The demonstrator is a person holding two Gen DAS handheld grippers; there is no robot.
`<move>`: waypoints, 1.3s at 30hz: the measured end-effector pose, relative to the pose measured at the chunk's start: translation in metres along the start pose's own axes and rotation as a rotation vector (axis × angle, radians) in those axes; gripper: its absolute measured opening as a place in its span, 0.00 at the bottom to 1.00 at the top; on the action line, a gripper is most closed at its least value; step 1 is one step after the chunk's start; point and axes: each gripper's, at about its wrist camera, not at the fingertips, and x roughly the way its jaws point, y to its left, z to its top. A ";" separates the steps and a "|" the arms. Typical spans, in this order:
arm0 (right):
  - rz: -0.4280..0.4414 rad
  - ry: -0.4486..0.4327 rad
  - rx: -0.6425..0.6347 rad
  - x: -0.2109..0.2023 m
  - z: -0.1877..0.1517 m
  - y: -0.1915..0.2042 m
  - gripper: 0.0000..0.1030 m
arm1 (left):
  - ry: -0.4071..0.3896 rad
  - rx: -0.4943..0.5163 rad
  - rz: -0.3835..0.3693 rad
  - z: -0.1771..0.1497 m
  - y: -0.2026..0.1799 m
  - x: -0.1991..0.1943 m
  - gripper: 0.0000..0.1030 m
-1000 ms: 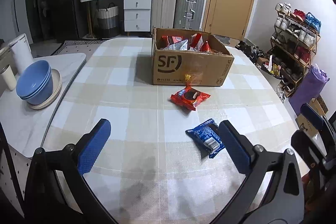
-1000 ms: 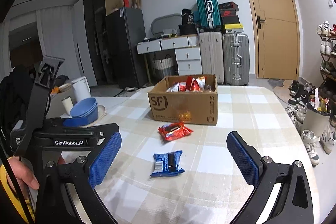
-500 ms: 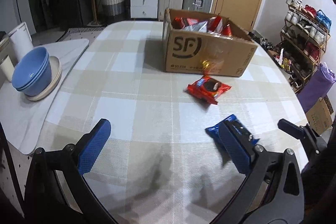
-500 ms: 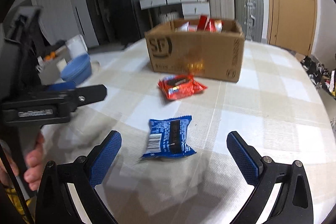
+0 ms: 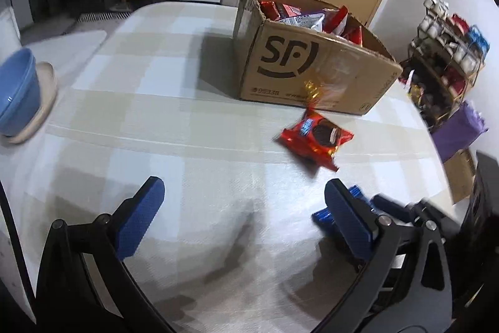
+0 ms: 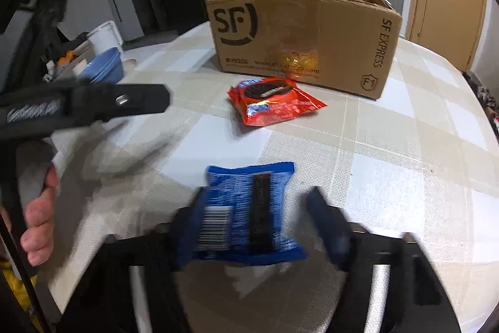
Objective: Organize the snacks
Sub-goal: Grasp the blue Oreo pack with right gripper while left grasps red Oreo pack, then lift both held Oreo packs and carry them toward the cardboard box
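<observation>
Our right gripper (image 6: 249,227), nearer than the spread, empty left gripper (image 5: 243,214), brackets the blue snack packet (image 6: 246,208) on the table (image 6: 389,177), long axis toward twelve o'clock, pinch unconfirmed through blur.

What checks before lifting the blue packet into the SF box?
1. Right gripper straddles the blue packet: ok.
2. Jaws firmly shut on it: cannot tell, motion blur.
3. Left gripper open, holding nothing: ok.
4. Cardboard box top open: ok.
5. Room inside the box: cannot tell, snacks already show above the rim.
6. Red packet lies between the blue packet and box; lift over it: ok.
</observation>
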 end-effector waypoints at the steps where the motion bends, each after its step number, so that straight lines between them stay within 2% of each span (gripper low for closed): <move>1: 0.013 -0.006 0.005 -0.001 0.000 -0.001 0.44 | -0.001 -0.002 0.000 0.002 0.000 0.002 1.00; 3: 0.040 -0.010 0.033 -0.001 0.000 -0.007 0.43 | 0.003 0.008 0.000 0.004 -0.002 0.004 0.99; 7: 0.167 -0.066 0.151 -0.008 -0.001 -0.034 0.43 | -0.008 0.044 0.011 0.010 -0.011 0.002 0.99; 10: 0.330 -0.187 0.242 -0.025 -0.008 -0.058 0.43 | -0.016 0.080 -0.006 0.016 -0.021 0.002 0.99; 13: 0.392 -0.292 0.283 -0.041 -0.015 -0.072 0.43 | -0.014 0.139 -0.025 0.027 -0.035 0.007 0.99; 16: 0.381 -0.333 0.292 -0.050 -0.017 -0.076 0.43 | -0.007 0.209 -0.046 0.040 -0.053 0.019 0.99; 20: 0.378 -0.336 0.299 -0.052 -0.018 -0.075 0.43 | 0.053 0.261 -0.060 0.054 -0.073 0.047 0.99; 29: 0.379 -0.345 0.322 -0.059 -0.027 -0.081 0.43 | 0.138 0.284 -0.051 0.065 -0.086 0.091 0.97; 32: 0.375 -0.355 0.329 -0.062 -0.029 -0.083 0.43 | 0.164 0.312 -0.036 0.063 -0.088 0.101 0.80; 33: 0.372 -0.361 0.335 -0.063 -0.029 -0.084 0.43 | 0.174 0.312 -0.052 0.063 -0.088 0.104 0.75; 34: 0.375 -0.364 0.340 -0.064 -0.031 -0.085 0.43 | 0.172 0.306 -0.064 0.062 -0.087 0.106 0.75; 37: 0.374 -0.373 0.359 -0.066 -0.033 -0.089 0.43 | 0.156 0.341 -0.071 0.062 -0.091 0.106 0.63; 38: 0.375 -0.376 0.361 -0.068 -0.034 -0.089 0.43 | 0.150 0.352 -0.076 0.061 -0.092 0.105 0.48; 39: 0.377 -0.378 0.362 -0.068 -0.035 -0.090 0.43 | 0.147 0.352 -0.080 0.060 -0.093 0.104 0.41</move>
